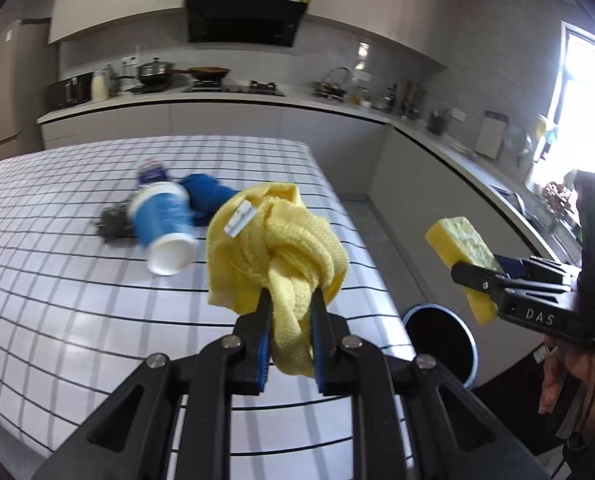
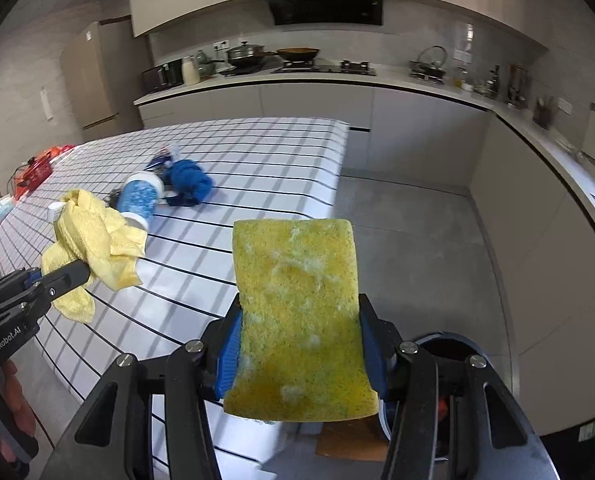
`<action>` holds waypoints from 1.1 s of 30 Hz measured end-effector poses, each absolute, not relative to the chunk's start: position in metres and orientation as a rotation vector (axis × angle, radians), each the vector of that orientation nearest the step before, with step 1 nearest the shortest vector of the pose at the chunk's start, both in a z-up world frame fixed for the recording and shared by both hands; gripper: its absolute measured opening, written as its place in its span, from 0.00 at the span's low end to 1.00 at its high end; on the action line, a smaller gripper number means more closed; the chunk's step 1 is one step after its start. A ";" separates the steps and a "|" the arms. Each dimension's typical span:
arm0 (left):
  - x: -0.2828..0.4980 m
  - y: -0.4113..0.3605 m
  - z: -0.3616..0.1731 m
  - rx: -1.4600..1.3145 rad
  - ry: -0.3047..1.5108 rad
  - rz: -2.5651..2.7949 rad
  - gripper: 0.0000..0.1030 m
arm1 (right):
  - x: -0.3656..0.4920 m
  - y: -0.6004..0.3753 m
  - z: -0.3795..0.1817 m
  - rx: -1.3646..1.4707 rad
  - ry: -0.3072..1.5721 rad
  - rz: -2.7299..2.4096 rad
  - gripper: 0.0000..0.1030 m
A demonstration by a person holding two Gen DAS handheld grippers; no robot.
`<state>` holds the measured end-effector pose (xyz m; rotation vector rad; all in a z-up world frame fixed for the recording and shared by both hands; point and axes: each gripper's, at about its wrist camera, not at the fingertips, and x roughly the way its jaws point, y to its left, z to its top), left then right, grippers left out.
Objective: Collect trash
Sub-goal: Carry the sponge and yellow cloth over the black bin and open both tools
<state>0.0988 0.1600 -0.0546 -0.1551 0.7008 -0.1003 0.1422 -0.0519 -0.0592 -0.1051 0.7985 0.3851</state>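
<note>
My left gripper point(image 1: 291, 300) is shut on a crumpled yellow cloth point(image 1: 273, 240) and holds it above the checked table point(image 1: 57, 280); the cloth also shows in the right wrist view point(image 2: 93, 240). My right gripper point(image 2: 297, 320) is shut on a yellow sponge point(image 2: 297, 312), held beyond the table's right edge, above a round black trash bin point(image 1: 441, 340). The sponge also shows in the left wrist view point(image 1: 465, 256). On the table lie a blue-and-white cup point(image 1: 163, 224) on its side, a blue cloth point(image 1: 205, 196), a steel scourer point(image 1: 113, 224) and a small wrapper point(image 1: 151, 172).
The bin point(image 2: 449, 344) stands on the grey floor by the table's right side. A kitchen counter point(image 1: 257, 100) with pots and a stove runs along the back and right wall. Red items point(image 2: 37, 168) sit at the table's far left.
</note>
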 end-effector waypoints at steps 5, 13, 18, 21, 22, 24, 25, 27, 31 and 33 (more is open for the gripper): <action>0.104 0.114 -0.055 -0.140 0.708 -0.169 0.18 | 0.135 -0.101 -0.055 -0.083 0.797 0.322 0.52; 0.112 0.039 -0.058 -0.100 0.729 -0.269 0.18 | 0.124 -0.186 -0.055 -0.054 0.807 0.239 0.52; 0.118 -0.003 -0.070 -0.077 0.764 -0.314 0.18 | 0.118 -0.232 -0.067 -0.050 0.828 0.223 0.52; 0.119 -0.027 -0.081 -0.070 0.784 -0.329 0.18 | 0.118 -0.257 -0.079 -0.055 0.848 0.226 0.52; 0.120 -0.035 -0.085 -0.067 0.792 -0.333 0.18 | 0.119 -0.262 -0.082 -0.058 0.854 0.228 0.52; 0.122 -0.052 -0.096 -0.058 0.812 -0.342 0.18 | 0.123 -0.274 -0.093 -0.063 0.869 0.250 0.52; 0.123 -0.060 -0.101 -0.049 0.821 -0.346 0.18 | 0.127 -0.279 -0.098 -0.070 0.879 0.256 0.52; 0.126 -0.074 -0.113 -0.045 0.847 -0.346 0.18 | 0.132 -0.289 -0.112 -0.075 0.901 0.282 0.52; 0.132 -0.092 -0.136 -0.031 0.890 -0.339 0.18 | 0.144 -0.302 -0.141 -0.090 0.943 0.323 0.52; 0.135 -0.098 -0.146 -0.025 0.906 -0.342 0.18 | 0.152 -0.307 -0.155 -0.104 0.966 0.351 0.52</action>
